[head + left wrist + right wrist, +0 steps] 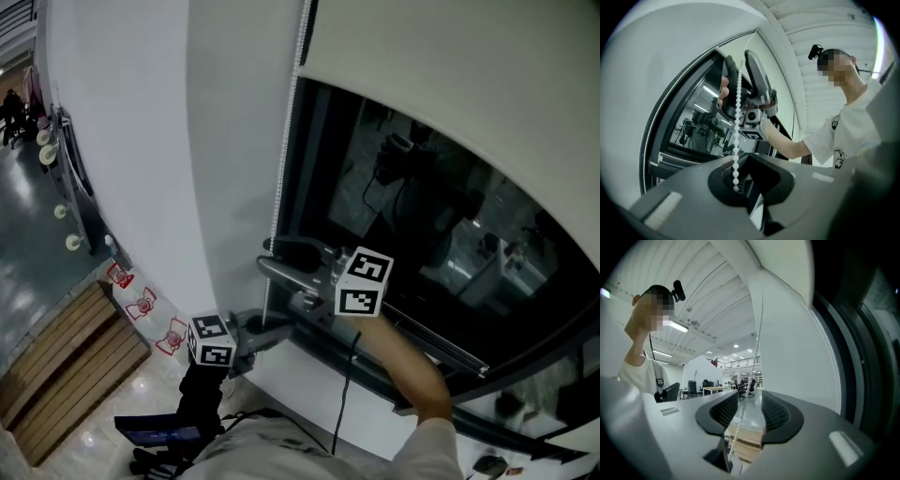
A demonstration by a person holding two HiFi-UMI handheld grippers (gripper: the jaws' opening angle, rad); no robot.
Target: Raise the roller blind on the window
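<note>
Where left gripper (739,182) clamps, beaded white chain (736,140).

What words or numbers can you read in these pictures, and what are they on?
No word or number can be read anywhere.
Marker cubes: only black-and-white square patterns, no letters.
Red-and-white signs: too small to read.
Dark shirt print: too blurred to read.

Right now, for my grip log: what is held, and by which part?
The left gripper pinches the bead chain low down, below the right gripper, whose open jaws straddle the chain, holding nothing.
</note>
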